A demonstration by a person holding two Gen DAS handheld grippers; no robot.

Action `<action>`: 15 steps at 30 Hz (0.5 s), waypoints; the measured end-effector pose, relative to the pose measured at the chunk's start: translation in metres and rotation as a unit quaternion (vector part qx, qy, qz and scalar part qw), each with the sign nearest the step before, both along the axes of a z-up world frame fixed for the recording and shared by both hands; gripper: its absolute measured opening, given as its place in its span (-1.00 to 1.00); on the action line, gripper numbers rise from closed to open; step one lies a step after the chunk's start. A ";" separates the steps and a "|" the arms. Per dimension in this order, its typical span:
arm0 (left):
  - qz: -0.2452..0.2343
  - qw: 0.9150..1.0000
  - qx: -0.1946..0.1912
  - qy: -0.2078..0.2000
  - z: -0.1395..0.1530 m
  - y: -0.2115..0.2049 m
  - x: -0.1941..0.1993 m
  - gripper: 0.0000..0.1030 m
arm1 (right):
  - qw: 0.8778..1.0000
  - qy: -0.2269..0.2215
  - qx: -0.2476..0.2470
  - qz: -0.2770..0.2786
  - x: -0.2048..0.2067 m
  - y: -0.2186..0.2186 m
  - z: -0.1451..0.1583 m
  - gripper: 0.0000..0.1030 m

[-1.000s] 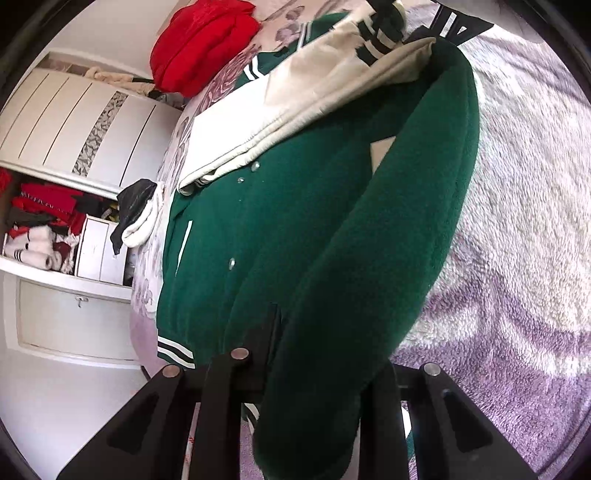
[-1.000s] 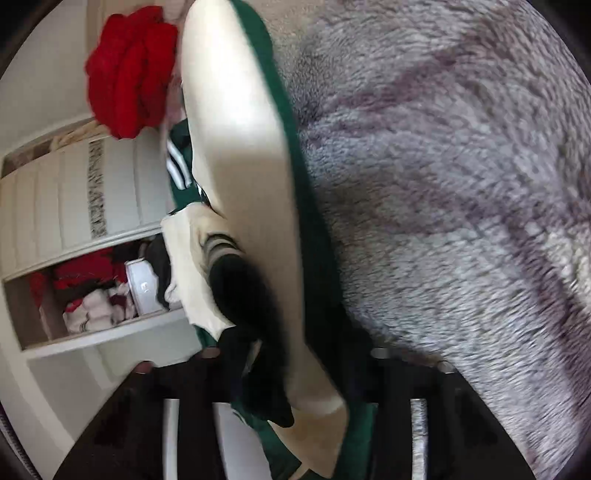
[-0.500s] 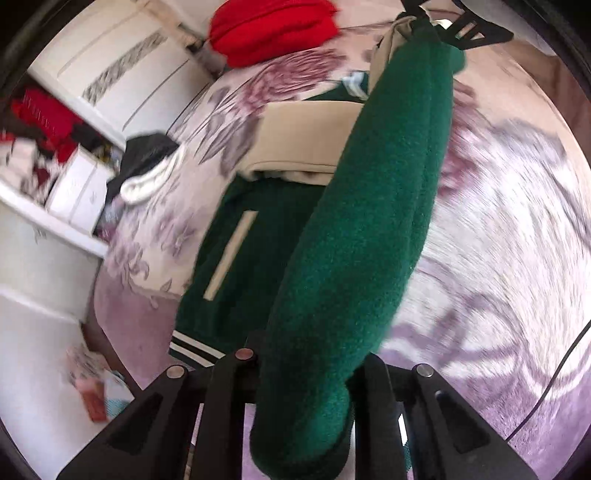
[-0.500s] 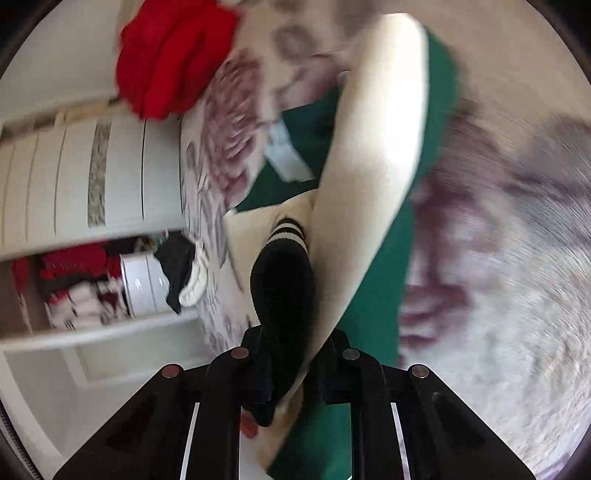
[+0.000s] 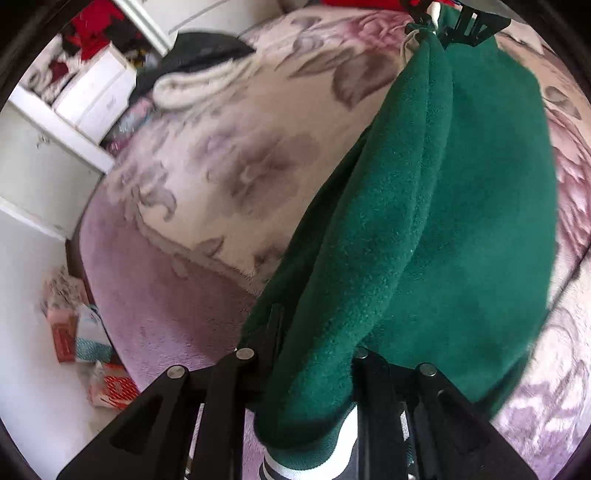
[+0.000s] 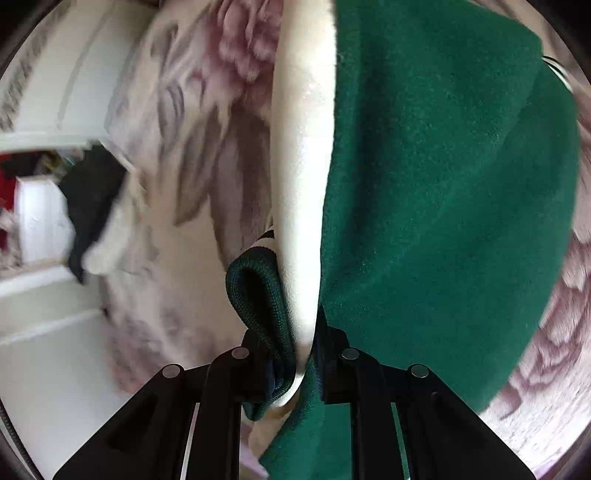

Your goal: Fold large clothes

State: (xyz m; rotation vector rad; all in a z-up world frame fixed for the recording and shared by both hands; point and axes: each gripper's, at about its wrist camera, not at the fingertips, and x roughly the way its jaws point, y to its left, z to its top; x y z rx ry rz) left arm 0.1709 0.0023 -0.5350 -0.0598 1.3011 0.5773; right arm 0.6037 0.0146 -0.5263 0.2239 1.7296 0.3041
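A green varsity jacket [image 5: 436,221] with cream sleeves hangs folded over, held off the floral bed blanket [image 5: 229,162] by both grippers. My left gripper [image 5: 314,354] is shut on its green hem end, with the striped ribbing below the fingers. My right gripper [image 6: 295,343] is shut on the other end, pinching green cloth [image 6: 443,184], a cream sleeve [image 6: 299,184] and a dark ribbed cuff [image 6: 258,295]. The right gripper also shows at the top of the left wrist view [image 5: 443,22], still gripping the cloth.
A black and white garment [image 5: 199,62] lies at the bed's far edge, also in the right wrist view [image 6: 92,206]. White cabinets with red clothes [image 5: 85,40] stand beyond. Boxes and bags [image 5: 77,339] sit on the floor left of the bed.
Both grippers have lifted the jacket off the bed and swung it over; it no longer lies spread out, and bare blanket shows beneath it.
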 end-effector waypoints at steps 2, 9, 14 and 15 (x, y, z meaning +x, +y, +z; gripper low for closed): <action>0.003 1.000 -0.007 0.003 -0.008 0.010 0.001 -0.67 | 1.000 0.004 -0.022 0.007 0.003 0.022 -0.018 -0.67; 0.030 0.995 -0.096 0.005 -0.029 0.044 0.001 -0.38 | 0.999 0.045 -0.025 -0.009 0.003 0.010 -0.061 -0.34; 0.079 0.974 -0.211 -0.004 -0.030 0.095 -0.025 0.21 | 0.995 0.069 0.065 -0.029 -0.015 -0.025 -0.042 0.31; 0.090 0.968 -0.234 -0.004 -0.031 0.106 -0.032 0.21 | 0.995 0.067 0.075 -0.029 -0.020 -0.032 -0.034 0.32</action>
